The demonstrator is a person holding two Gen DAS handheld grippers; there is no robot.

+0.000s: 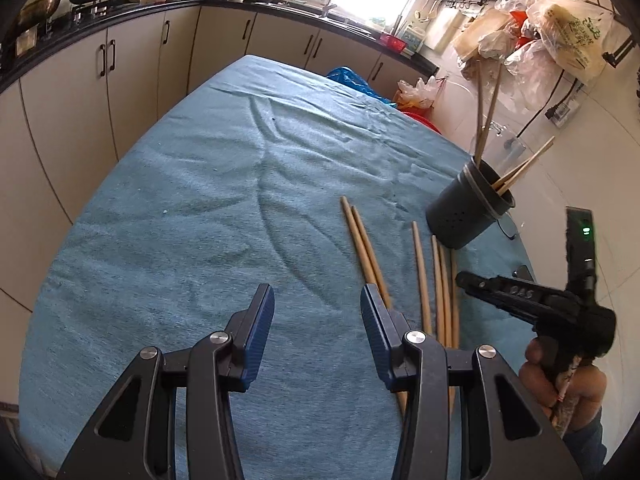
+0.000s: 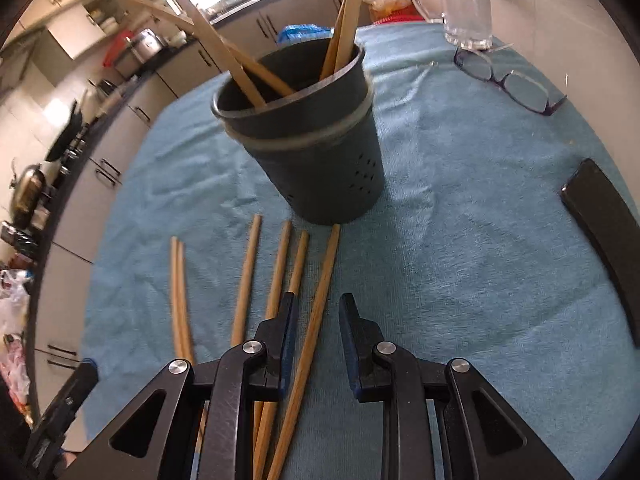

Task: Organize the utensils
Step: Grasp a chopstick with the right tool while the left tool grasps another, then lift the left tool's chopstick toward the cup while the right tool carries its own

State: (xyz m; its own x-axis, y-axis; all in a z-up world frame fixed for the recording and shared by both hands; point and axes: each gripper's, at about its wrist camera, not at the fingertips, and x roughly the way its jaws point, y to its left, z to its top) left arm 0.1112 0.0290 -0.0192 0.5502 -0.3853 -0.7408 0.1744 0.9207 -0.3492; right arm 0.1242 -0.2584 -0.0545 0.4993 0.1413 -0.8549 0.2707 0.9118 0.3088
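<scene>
Several wooden chopsticks [image 2: 246,280] lie side by side on the blue cloth [image 2: 460,248] in front of a dark round utensil holder [image 2: 320,160] that holds several more chopsticks upright. My right gripper [image 2: 316,308] is open just above the cloth, and the rightmost chopstick [image 2: 320,304] lies between its fingers. In the left wrist view the loose chopsticks [image 1: 364,248] lie right of my left gripper [image 1: 318,300], which is open and empty above the cloth. The holder [image 1: 468,208] stands at the right, with the right gripper [image 1: 464,278] low beside it.
Purple glasses [image 2: 508,80] and a clear glass jug [image 2: 464,4] sit behind the holder. A black flat device [image 2: 604,232] lies at the cloth's right edge. Kitchen cabinets [image 1: 120,92] and a counter with pans run along the left and back.
</scene>
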